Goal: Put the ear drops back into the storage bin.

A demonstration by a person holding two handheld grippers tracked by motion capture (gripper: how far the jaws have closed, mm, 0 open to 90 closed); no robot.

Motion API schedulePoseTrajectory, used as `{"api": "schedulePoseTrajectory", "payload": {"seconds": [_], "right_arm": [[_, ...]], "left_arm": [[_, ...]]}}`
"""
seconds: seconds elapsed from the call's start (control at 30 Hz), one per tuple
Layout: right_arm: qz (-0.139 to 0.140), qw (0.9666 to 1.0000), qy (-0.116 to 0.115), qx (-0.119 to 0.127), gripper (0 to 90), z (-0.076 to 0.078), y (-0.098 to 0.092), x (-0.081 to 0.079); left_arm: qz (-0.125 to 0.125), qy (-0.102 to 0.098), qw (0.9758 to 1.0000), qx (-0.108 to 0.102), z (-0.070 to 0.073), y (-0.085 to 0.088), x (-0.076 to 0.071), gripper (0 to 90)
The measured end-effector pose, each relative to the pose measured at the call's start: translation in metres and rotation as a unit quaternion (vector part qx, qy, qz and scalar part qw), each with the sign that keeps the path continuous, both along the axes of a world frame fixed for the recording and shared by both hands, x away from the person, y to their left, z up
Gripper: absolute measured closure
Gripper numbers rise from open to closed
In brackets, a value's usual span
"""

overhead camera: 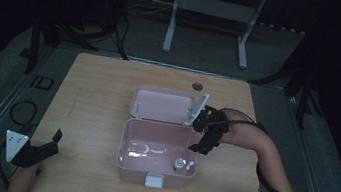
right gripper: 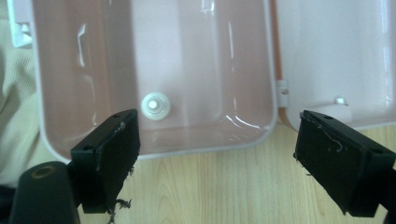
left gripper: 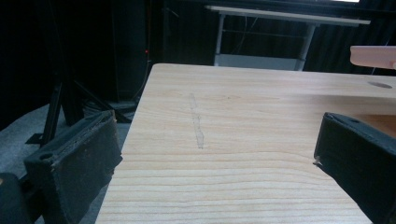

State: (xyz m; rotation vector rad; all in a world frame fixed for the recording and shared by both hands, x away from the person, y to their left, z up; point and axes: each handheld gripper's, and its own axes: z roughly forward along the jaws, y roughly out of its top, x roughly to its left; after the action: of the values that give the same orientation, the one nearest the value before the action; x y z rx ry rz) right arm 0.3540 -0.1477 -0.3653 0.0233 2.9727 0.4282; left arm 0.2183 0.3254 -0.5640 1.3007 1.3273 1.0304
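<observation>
Below my right gripper (right gripper: 212,154) sits the pink box (overhead camera: 124,142), lid (overhead camera: 162,104) flipped back flat on the table (overhead camera: 94,85). Jaws wide apart, nothing between them. I can't describe their travel, only that they're empty now. Small white bottle (right gripper: 155,106) stands upright inside the box, near the corner closest to this claw, just ahead of its left-hand finger in the right gripper view. In the high view the same bottle (overhead camera: 178,164) sits close to the front wall, near the white latch (overhead camera: 154,180).

Left gripper (left gripper: 212,163) is parked well off to the far side of the box from the right claw, jaws apart over bare wood, holding nothing.

My read: bottle's dropped in, right claw is clear above the rim.

Risks from here:
- Bottle looks narrow and tall. A jaw clipping it on a low pass would tip it.
- Claw hangs just over the near box wall. Swinging sideways without height could catch the rim and drag the whole box, since nothing pins it.
- If closing the lid is next, pushing from one side only may slide the box rather than hinge it. Left claw is too far off to brace.
- Cable on my right forearm (overhead camera: 271,155) trails near the box's edge, so there's a snag risk.
</observation>
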Motion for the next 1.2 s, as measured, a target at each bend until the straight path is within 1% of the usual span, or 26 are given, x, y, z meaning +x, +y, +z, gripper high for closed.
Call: {"api": "schedulePoseTrajectory", "payload": {"seconds": [0.03, 0.1, 0.13, 0.23, 0.37, 0.43, 0.47, 0.53, 0.57, 0.63, 0.7, 0.73, 0.9, 0.97, 1.1, 1.17, 1.2], "right_arm": [[-0.004, 1.0, 0.002, 0.004, 13.5, 0.0, -0.003, 0.001], [-0.011, 0.9999, -0.005, 0.008, 13.5, -0.003, -0.01, 0.003], [-0.015, 0.9998, -0.005, 0.009, 13.5, -0.004, -0.012, 0.004], [-0.025, 0.9995, -0.007, 0.018, 13.5, -0.011, -0.022, 0.007], [-0.033, 0.9991, 0.003, 0.028, 13.8, -0.024, -0.034, 0.011], [-0.037, 0.999, 0.003, 0.026, 13.9, -0.031, -0.039, 0.013], [-0.042, 0.9987, 0.003, 0.028, 13.9, -0.035, -0.042, 0.013], [-0.052, 0.9981, 0.011, 0.031, 13.9, -0.042, -0.049, 0.015], [-0.055, 0.9979, 0.01, 0.032, 13.9, -0.045, -0.051, 0.016], [-0.064, 0.9972, 0.017, 0.033, 14.0, -0.052, -0.057, 0.018], [-0.073, 0.9964, 0.016, 0.04, 14.1, -0.059, -0.062, 0.02], [-0.077, 0.996, 0.019, 0.04, 14.1, -0.063, -0.065, 0.02], [-0.092, 0.9946, 0.014, 0.045, 13.9, -0.086, -0.075, 0.02], [-0.098, 0.9939, 0.004, 0.051, 13.9, -0.096, -0.08, 0.019], [-0.114, 0.9913, -0.007, 0.067, 14.0, -0.109, -0.087, 0.017], [-0.12, 0.9901, -0.018, 0.07, 14.0, -0.115, -0.09, 0.017], [-0.12, 0.9901, -0.018, 0.07, 14.0, -0.115, -0.09, 0.017]], "left_arm": [[0.0, 0.0, 1.0, 0.0, 0.0, 0.0, 0.0, 0.4], [0.0, 0.001, 1.0, 0.001, 0.0, 0.0, 0.0, 0.4], [0.0, 0.001, 1.0, 0.001, 0.0, 0.0, 0.0, 0.5], [0.0, 0.001, 1.0, 0.001, 0.0, 0.0, 0.0, 0.5], [0.0, 0.0, 1.0, 0.001, 0.0, 0.0, 0.0, 0.5], [0.0, 0.001, 1.0, 0.001, 0.0, 0.0, 0.0, 0.4], [0.0, 0.001, 1.0, 0.001, 0.0, 0.0, 0.0, 0.5], [0.0, 0.0, 1.0, 0.001, 0.0, 0.0, 0.0, 0.5], [0.0, 0.001, 1.0, 0.002, 0.0, 0.0, 0.0, 0.5], [0.0, 0.001, 1.0, 0.001, 0.0, 0.0, 0.0, 0.4], [0.0, 0.001, 1.0, 0.002, 0.0, 0.0, 0.0, 0.4], [0.0, 0.001, 1.0, 0.002, 0.0, 0.0, 0.0, 0.5], [0.0, 0.0, 1.0, 0.003, 0.0, 0.0, 0.0, 0.5], [0.0, 0.001, 1.0, 0.002, 0.0, 0.0, 0.0, 0.4], [0.001, 0.0, 1.0, 0.003, 0.0, -0.001, 0.0, 0.4], [0.001, 0.0, 1.0, 0.003, 0.0, -0.001, 0.0, 0.5], [0.001, 0.0, 1.0, 0.003, 0.0, -0.001, 0.0, 0.5]]}}
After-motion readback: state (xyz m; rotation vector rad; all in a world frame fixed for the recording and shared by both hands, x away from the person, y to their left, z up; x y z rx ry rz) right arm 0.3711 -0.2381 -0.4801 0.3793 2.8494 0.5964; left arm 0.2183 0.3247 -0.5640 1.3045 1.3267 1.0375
